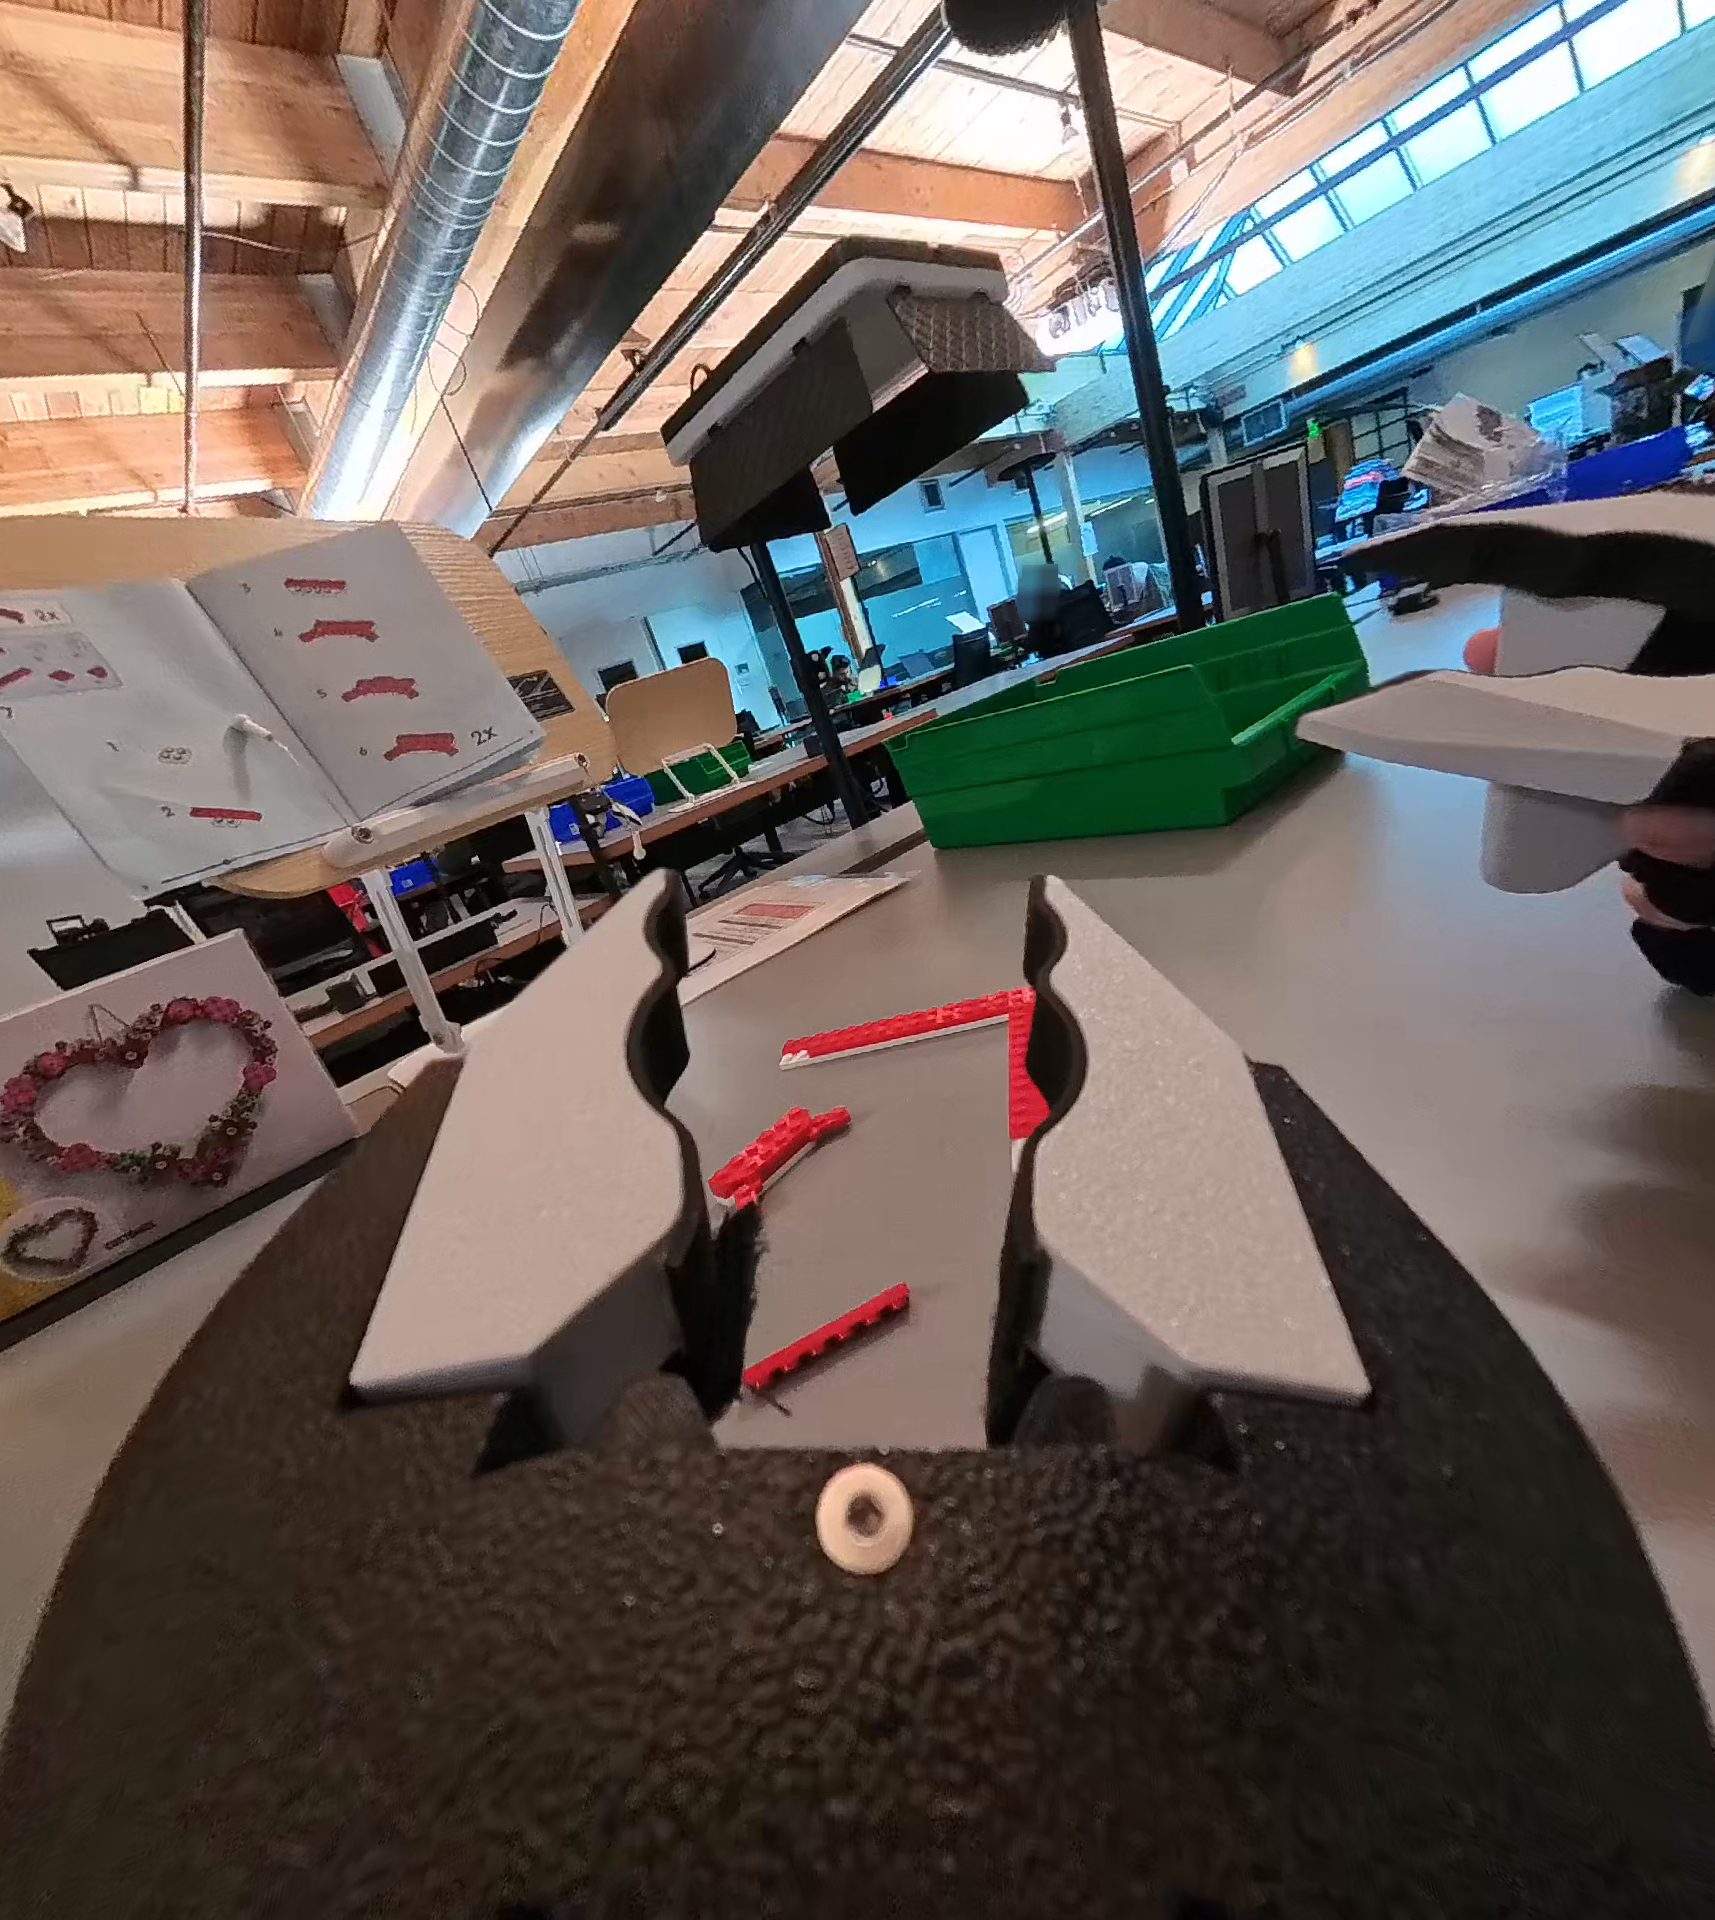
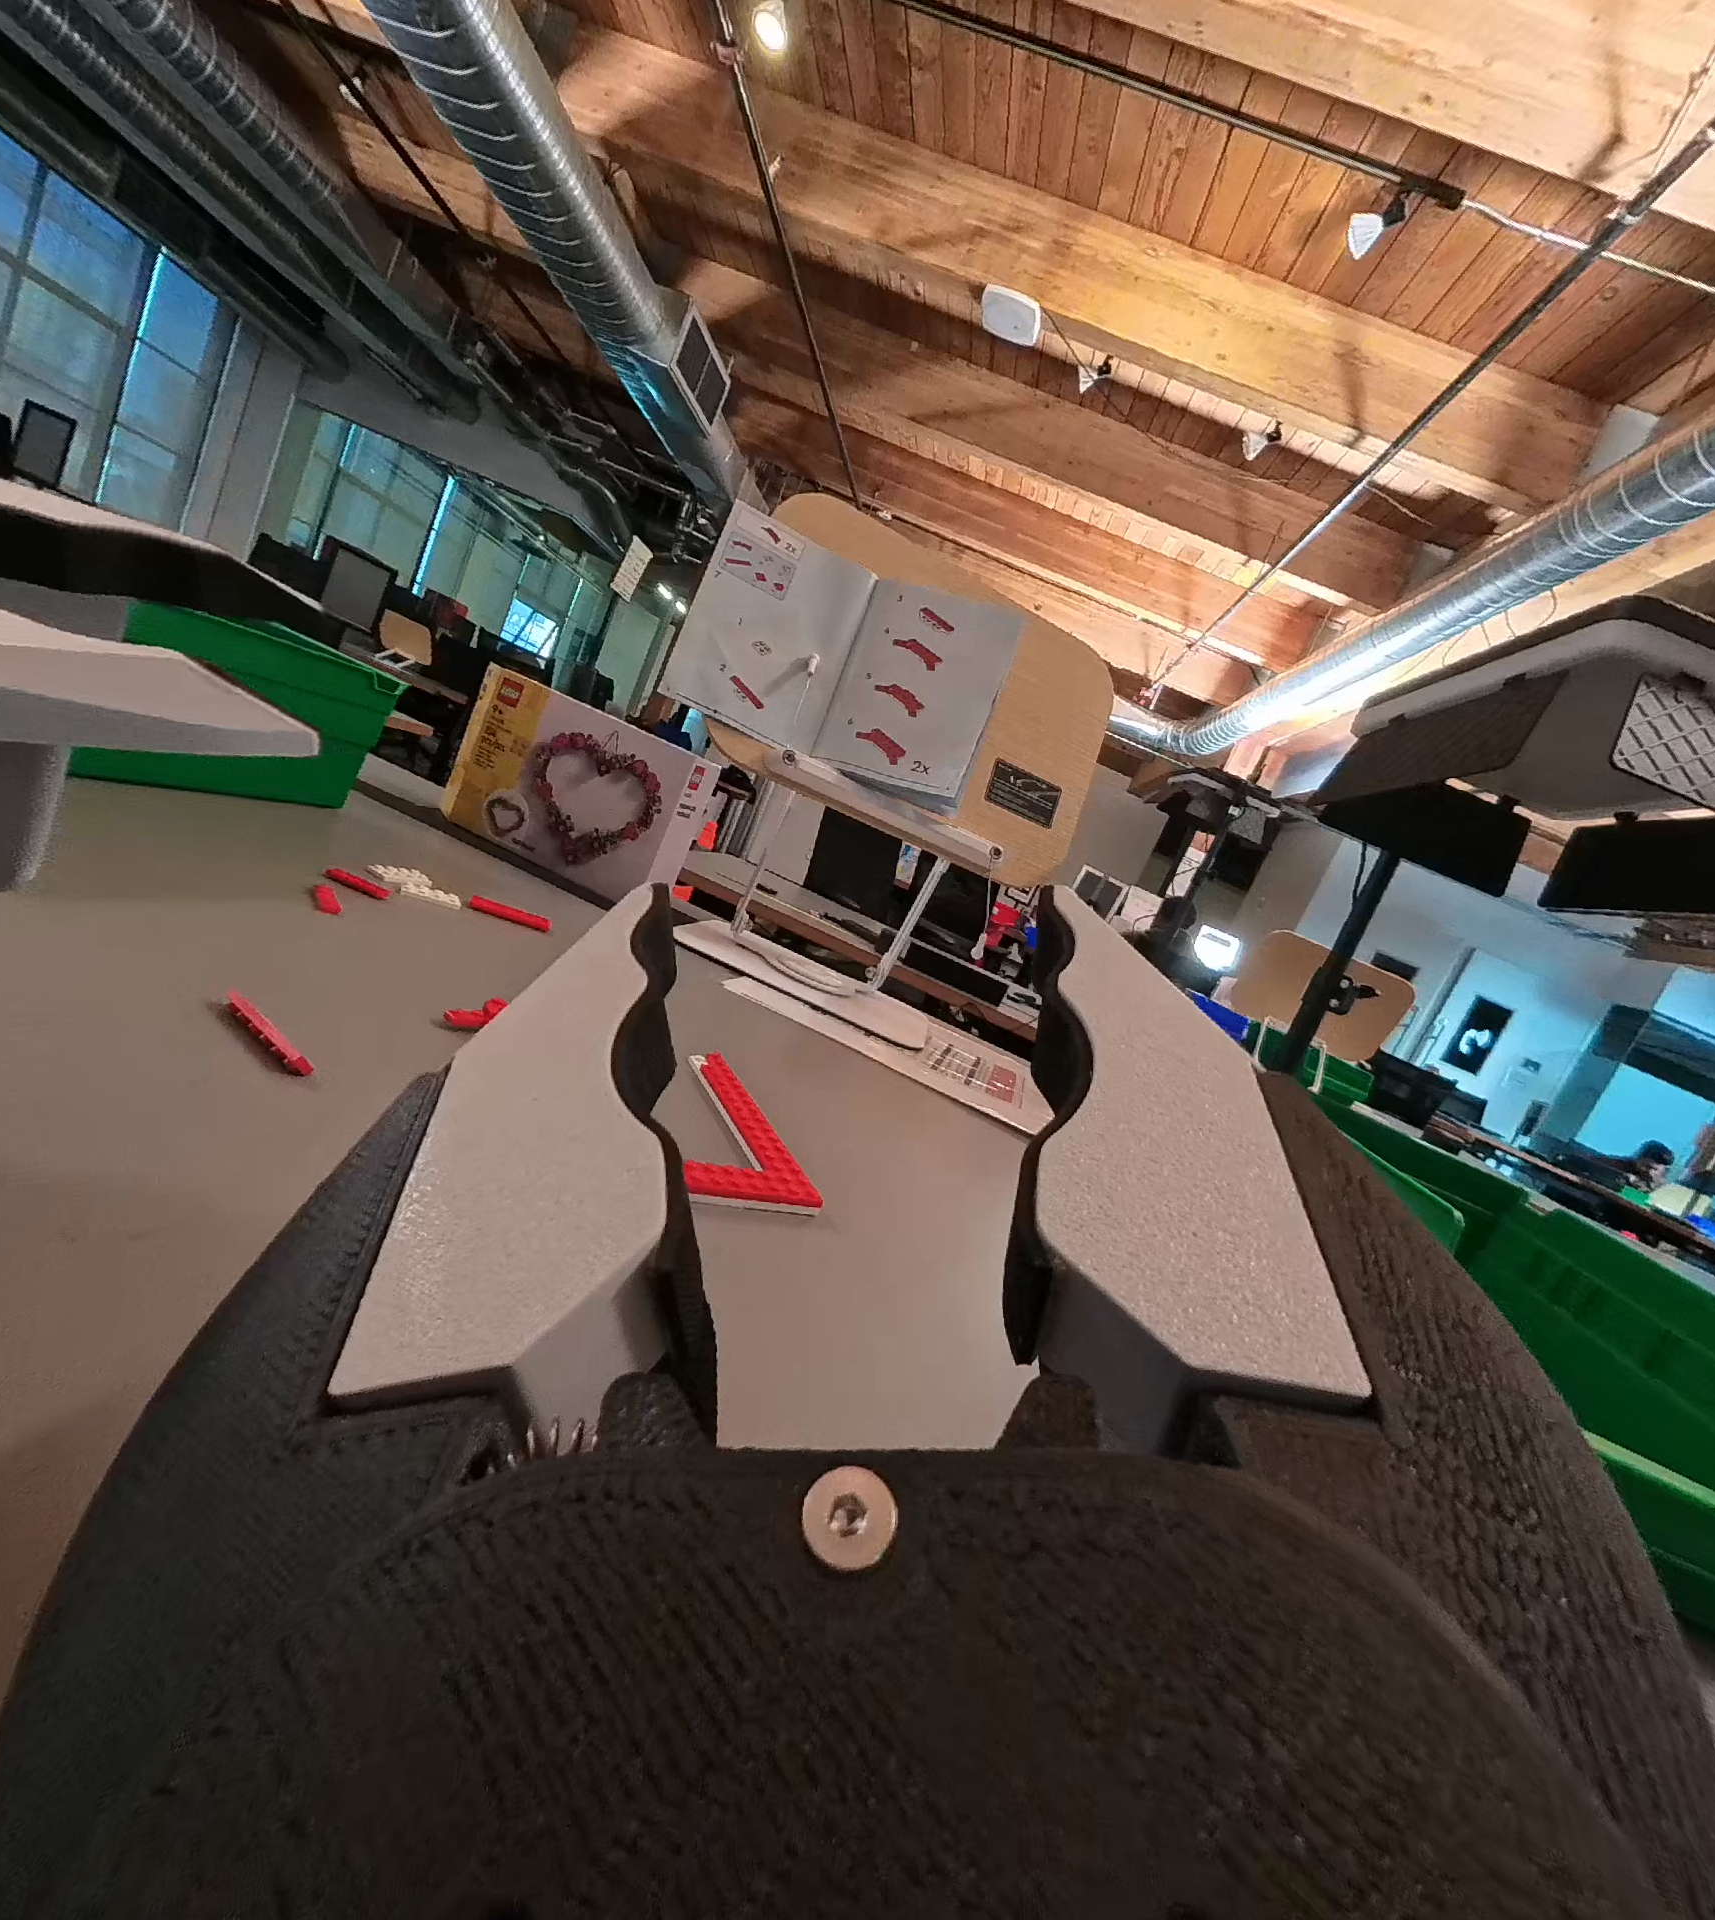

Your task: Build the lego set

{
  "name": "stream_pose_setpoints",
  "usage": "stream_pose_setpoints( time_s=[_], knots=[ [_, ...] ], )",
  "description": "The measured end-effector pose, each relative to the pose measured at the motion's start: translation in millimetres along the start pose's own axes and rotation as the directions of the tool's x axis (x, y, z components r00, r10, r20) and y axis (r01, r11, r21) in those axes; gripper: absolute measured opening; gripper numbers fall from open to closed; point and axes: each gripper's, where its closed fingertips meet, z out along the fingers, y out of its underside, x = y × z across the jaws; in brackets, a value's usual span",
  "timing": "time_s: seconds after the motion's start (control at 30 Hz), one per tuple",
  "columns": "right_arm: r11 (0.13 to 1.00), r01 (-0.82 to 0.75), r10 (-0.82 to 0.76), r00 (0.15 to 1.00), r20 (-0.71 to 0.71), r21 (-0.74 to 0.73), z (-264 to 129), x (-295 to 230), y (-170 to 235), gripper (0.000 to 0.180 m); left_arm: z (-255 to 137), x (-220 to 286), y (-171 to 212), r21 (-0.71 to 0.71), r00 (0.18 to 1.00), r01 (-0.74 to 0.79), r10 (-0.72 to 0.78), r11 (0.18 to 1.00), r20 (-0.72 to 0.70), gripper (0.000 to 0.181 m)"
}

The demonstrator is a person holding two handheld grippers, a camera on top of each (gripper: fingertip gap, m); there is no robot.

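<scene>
Both claws stand apart and empty: left gripper (image 1: pixel 853 935), right gripper (image 2: pixel 853 935). Under wooden ceiling beams (image 2: pixel 1092 260) lies the grey table (image 2: pixel 84 1143), carrying green bins (image 1: pixel 1144 727), a set box (image 2: pixel 572 790), an instruction booklet (image 2: pixel 832 675) and a red angled lego piece (image 2: pixel 754 1153) between the right fingers.

Lego parts, loose on table

We see a red L-shaped assembly (image 2: pixel 757 1153) lying flat at 12 o'clock; red strips (image 2: pixel 269 1033) and white plates (image 2: pixel 413 883) scattered at 10 o'clock.
</scene>
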Motion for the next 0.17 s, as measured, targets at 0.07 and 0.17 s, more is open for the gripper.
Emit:
stream_pose_setpoints(
  time_s=[0.07, 0.17],
  knots=[
    [1.000, -0.006, 0.006, 1.000, -0.008, -0.002, 0.1, 1.3, 0.2, 0.068, -1.0, 0.9, -1.8, 0.007, 1.000, -0.003, 0.003, 1.000, 0.000, 0.063],
    [1.000, -0.015, 0.015, 1.000, -0.027, -0.002, -0.2, 4.5, 0.3, 0.067, 1.3, 0.9, 0.9, -0.004, 1.000, 0.002, -0.002, 1.000, -0.006, 0.063]
  ],
)
